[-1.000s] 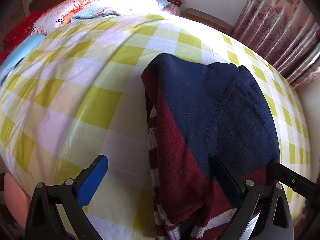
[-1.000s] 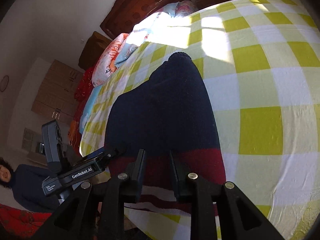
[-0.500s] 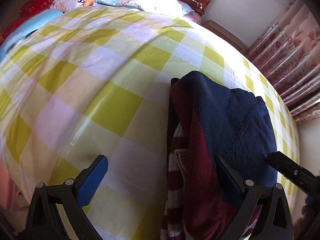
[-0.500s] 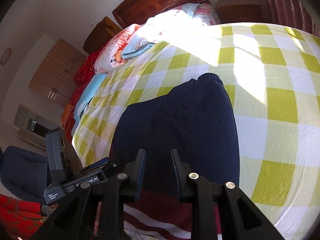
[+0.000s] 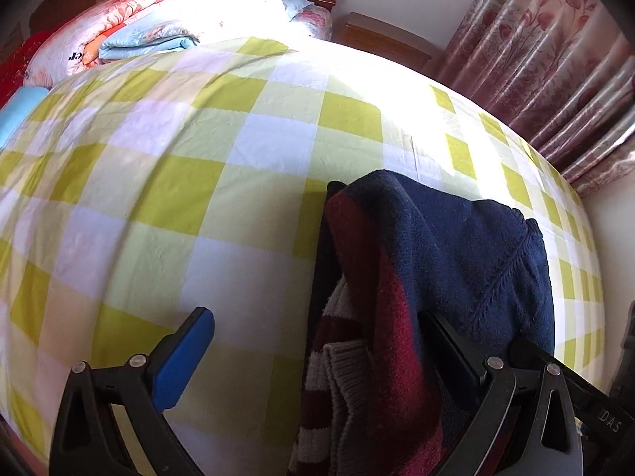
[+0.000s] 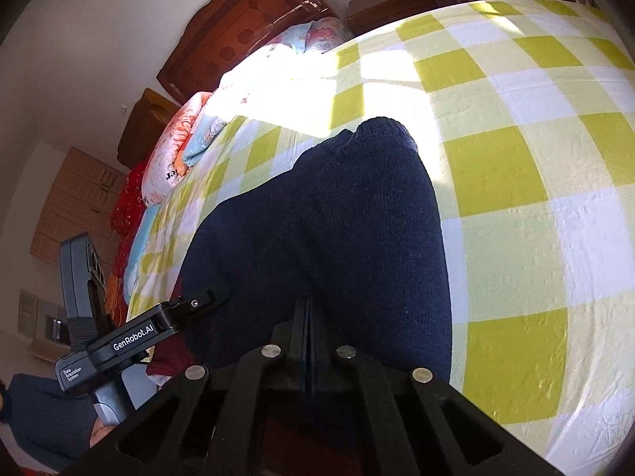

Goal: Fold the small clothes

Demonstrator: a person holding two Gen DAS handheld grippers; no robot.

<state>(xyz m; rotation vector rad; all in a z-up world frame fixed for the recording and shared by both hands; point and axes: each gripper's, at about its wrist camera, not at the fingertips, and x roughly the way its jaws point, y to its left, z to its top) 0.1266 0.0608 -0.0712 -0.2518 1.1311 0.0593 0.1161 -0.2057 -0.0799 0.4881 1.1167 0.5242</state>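
The sweater [image 5: 468, 254] is thick matt knit wool, ribbed at its pale cuff. The bedsheet [image 5: 206, 182] is smooth, faintly creased cotton cloth. The headboard [image 6: 246, 35] is glossy varnished wood. The curtain [image 5: 555, 79] is sheeny patterned fabric. The left gripper [image 5: 317, 353] is matt black plastic with metal rivets

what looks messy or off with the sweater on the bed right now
The sweater lies bunched on the checked bedsheet: its left edge stands up in a ridge, with striped maroon and white layers spilling out underneath instead of lying flat. No damage is visible.
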